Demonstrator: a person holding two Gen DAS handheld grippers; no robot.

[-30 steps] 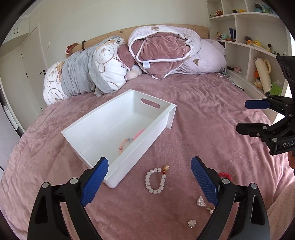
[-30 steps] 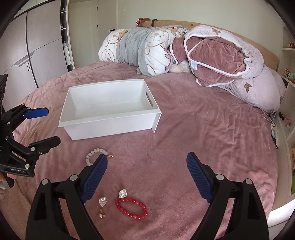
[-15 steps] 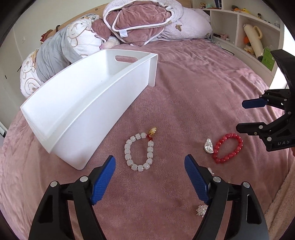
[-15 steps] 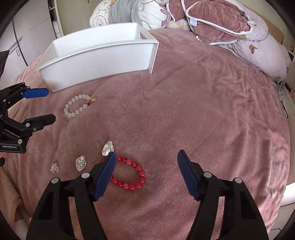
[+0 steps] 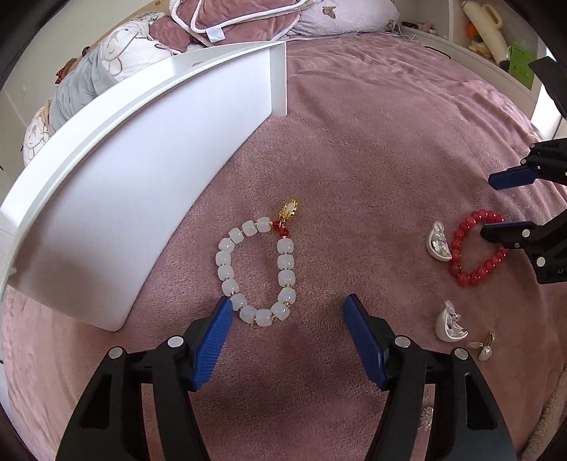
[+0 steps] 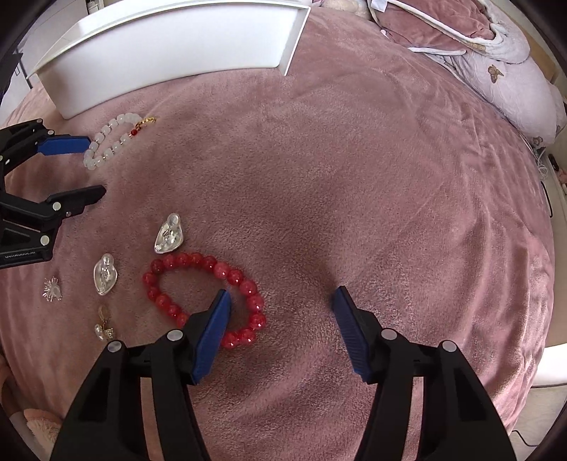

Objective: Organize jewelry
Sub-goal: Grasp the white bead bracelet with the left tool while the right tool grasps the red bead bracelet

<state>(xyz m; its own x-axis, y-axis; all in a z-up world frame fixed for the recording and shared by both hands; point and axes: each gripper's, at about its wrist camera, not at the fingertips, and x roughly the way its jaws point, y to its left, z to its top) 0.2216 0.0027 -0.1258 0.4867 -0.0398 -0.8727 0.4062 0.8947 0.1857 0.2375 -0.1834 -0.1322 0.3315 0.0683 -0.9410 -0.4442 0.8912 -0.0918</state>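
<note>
- White bin (image 5: 117,198) on the pink bedspread (image 5: 372,149), left of and beyond the left jaw of the left gripper (image 5: 287,335), near side wall facing the camera, inside hidden
- Left gripper low over the bedspread, jaws wide apart, nothing between the blue pads
- White bead bracelet (image 5: 257,271) flat on the bedspread just ahead of the left gripper's jaws, near end of the loop lying between the two tips, closest to the left one; touching or not, cannot tell
- Gold charm (image 5: 288,211) and a red bead at the far end of that loop, pointing away from the jaws
- Two silver shell-shaped pieces (image 5: 439,243) to the right of the left gripper's right jaw, one beside the red bracelet, the other nearer the camera
- Small pearl earring (image 5: 483,349) right of the nearer shell piece
- Red bead bracelet (image 6: 209,298) flat on the bedspread at the right gripper's (image 6: 281,319) left jaw, that tip over the inside of the loop, right side of the loop lying between the jaws
- Right gripper jaws spread wide, clamped on nothing
- Small spiky silver ornament (image 6: 52,290) well left of the right gripper's left jaw, beyond the shell pieces
- Pillows and a folded blanket (image 6: 460,32) far ahead, right of the right jaw
</note>
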